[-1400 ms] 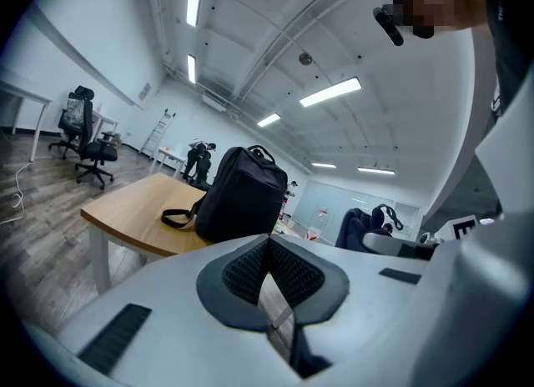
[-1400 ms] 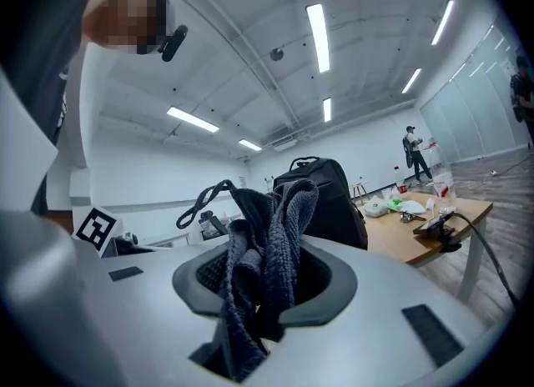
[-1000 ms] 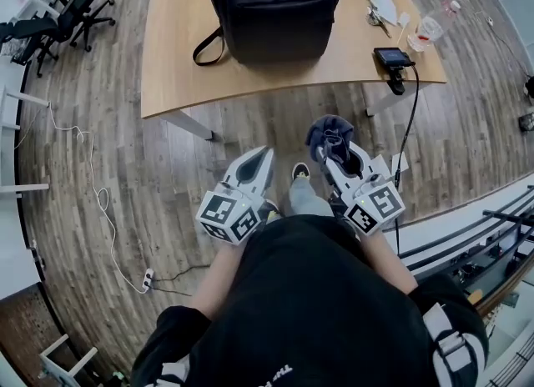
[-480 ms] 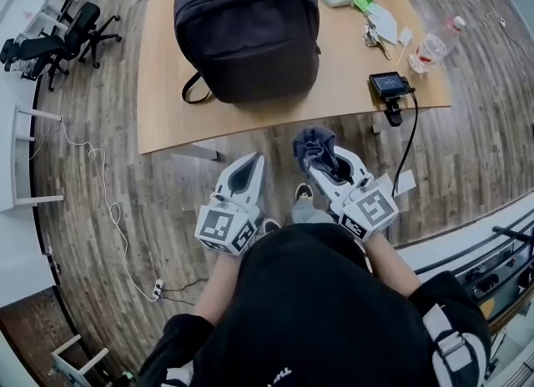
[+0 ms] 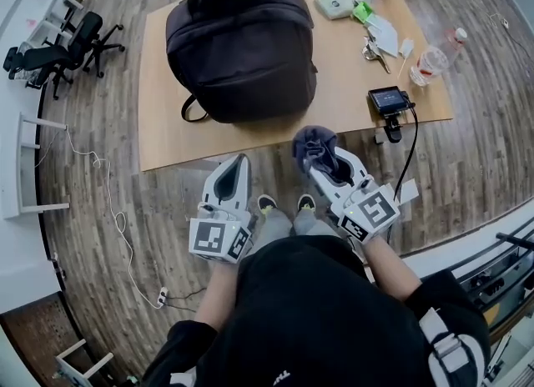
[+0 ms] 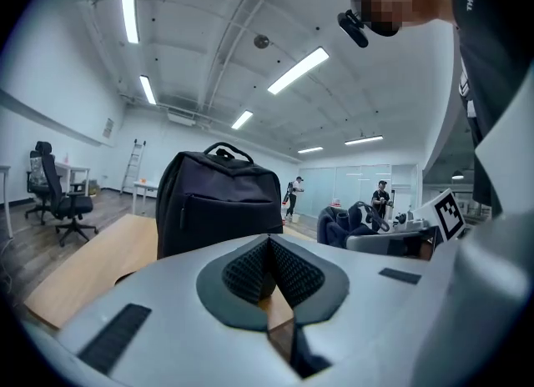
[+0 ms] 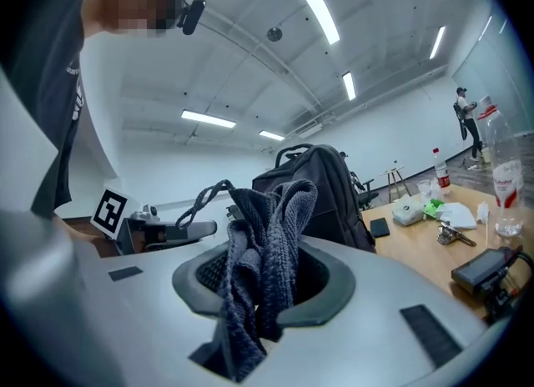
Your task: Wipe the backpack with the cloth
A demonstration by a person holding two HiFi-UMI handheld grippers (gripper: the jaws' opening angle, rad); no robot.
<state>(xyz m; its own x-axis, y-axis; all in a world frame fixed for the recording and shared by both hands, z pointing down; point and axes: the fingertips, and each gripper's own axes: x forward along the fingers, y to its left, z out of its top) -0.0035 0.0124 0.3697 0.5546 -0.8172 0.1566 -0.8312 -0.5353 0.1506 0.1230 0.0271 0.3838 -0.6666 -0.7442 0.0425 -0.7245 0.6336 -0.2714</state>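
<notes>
Black and bulky, the backpack (image 5: 242,47) is standing upright on the wooden surface (image 5: 167,127), apart from both claws. Over the floor, just short of the surface's near edge, the right claw (image 5: 319,160) is grasping the dark grey cloth (image 5: 312,142), which is bunching up out of its jaws. Beside it, the left claw (image 6: 269,248) is clenching shut on nothing, pointing toward the backpack.

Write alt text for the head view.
From above, a person stands before a wooden table bearing a dark backpack. The right gripper is shut on a dark grey cloth; the left gripper is shut and empty, both near the table's front edge.
</notes>
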